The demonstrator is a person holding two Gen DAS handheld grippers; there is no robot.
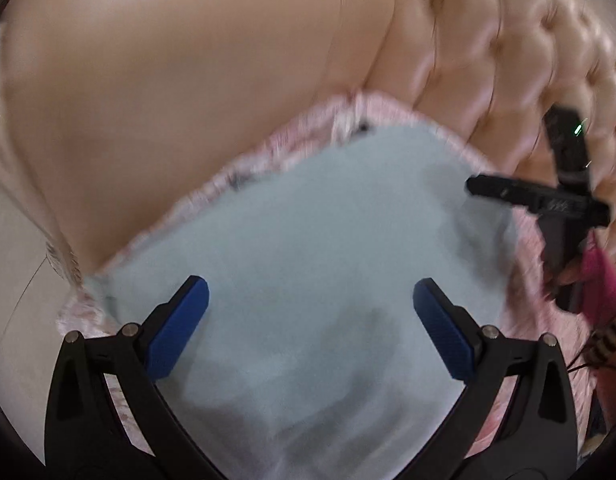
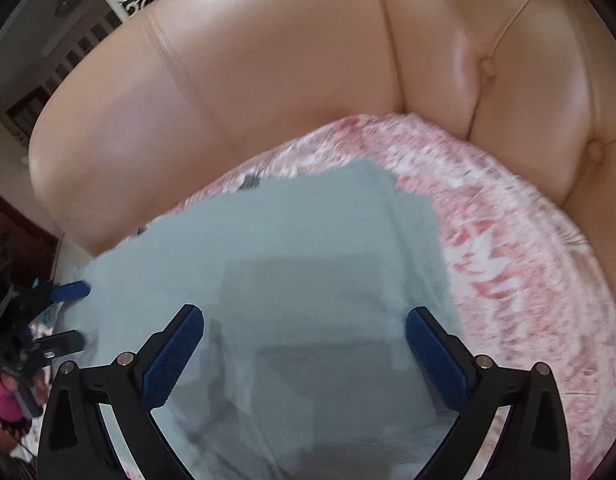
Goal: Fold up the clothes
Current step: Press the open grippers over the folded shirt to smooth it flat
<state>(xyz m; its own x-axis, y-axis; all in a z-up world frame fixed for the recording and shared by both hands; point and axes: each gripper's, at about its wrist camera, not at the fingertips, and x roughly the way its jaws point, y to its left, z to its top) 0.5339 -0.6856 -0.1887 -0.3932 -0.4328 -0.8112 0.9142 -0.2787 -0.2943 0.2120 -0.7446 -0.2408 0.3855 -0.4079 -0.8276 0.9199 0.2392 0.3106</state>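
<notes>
The left gripper (image 1: 309, 300) hung over the pale blue garment (image 1: 308, 240) with its blue pads (image 1: 180, 324) spread wide and nothing between them; the cloth lay flat beneath, not pinched. The right gripper (image 2: 304, 330) stood the same way in its own view, its pads (image 2: 176, 356) fully apart above the same garment (image 2: 288, 260), gripping nothing. In the left wrist view the right gripper (image 1: 555, 200) appeared as a black shape at the right edge, just past the garment's far side, with a bit of bright pink sleeve (image 1: 599, 280) behind it. In the right wrist view the left gripper (image 2: 56, 316) showed at the left edge, one blue pad near the garment's border. The garment lay spread with a folded layer visible on top, resting on a pink and white mottled blanket (image 2: 507, 240). The blanket covered the seat of a beige tufted leather sofa (image 2: 268, 60), whose buttoned back rose behind it.
</notes>
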